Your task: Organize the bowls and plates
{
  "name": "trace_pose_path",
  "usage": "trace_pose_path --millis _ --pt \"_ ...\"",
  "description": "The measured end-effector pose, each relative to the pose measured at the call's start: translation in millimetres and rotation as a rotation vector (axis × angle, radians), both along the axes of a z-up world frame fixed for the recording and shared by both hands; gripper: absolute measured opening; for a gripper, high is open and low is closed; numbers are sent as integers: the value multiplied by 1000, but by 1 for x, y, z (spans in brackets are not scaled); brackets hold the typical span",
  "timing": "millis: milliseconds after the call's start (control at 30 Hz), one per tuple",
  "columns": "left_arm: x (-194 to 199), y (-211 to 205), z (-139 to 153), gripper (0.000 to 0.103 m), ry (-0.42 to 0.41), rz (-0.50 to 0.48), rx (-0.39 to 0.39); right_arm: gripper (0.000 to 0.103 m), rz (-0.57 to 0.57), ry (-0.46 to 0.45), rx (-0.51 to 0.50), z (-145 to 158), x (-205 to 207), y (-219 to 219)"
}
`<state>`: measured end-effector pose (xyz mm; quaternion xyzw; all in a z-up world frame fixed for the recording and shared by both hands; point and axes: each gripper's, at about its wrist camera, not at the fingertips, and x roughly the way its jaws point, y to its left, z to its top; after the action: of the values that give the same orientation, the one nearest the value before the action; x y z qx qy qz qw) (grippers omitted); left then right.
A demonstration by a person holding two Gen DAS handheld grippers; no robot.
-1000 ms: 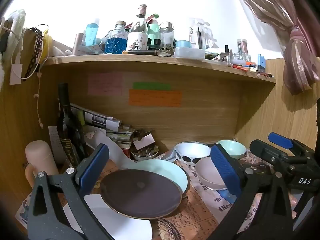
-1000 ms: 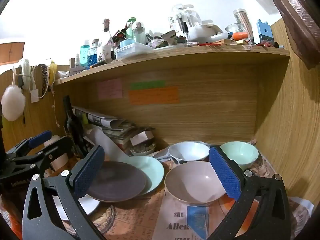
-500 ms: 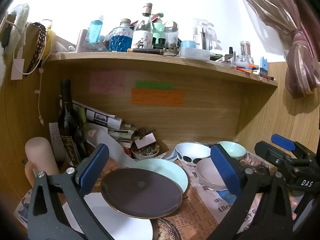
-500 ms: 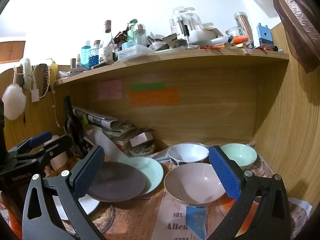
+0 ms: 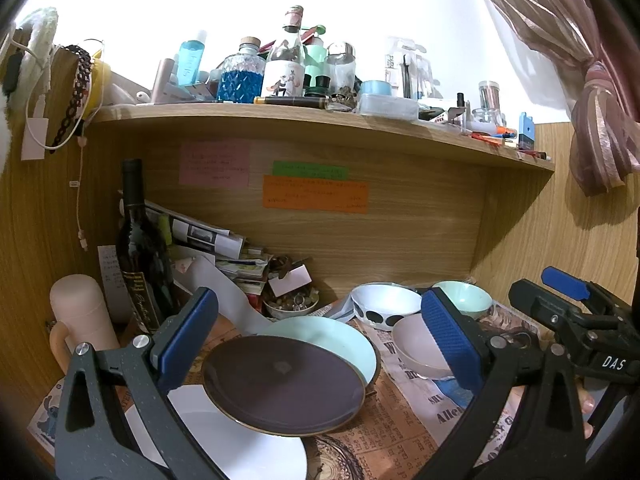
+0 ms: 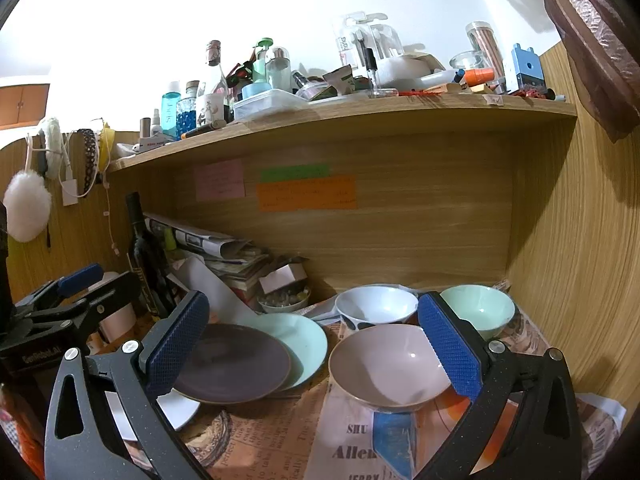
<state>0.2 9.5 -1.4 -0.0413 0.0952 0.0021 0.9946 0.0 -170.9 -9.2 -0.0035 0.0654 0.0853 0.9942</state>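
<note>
A dark brown plate overlaps a mint plate and a white plate on the newspaper-covered desk. To the right sit a pink bowl, a white spotted bowl and a mint bowl. My left gripper is open and empty, held above the brown plate. My right gripper is open and empty, held above the desk in front of the pink bowl.
A wine bottle, a pink mug, piled papers and a small dish of trinkets crowd the back left. A cluttered shelf hangs overhead. Wooden walls close in at the back and on the right.
Both grippers have tilted slightly upward, so the scene sits a little lower in each view. Both stay open and the dishes have not moved.
</note>
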Motion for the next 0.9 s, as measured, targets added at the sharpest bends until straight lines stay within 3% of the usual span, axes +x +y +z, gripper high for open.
trace_pose_path --millis 900 --pt "0 -2 0 103 1 1 11 103 -6 -16 -6 1 -5 1"
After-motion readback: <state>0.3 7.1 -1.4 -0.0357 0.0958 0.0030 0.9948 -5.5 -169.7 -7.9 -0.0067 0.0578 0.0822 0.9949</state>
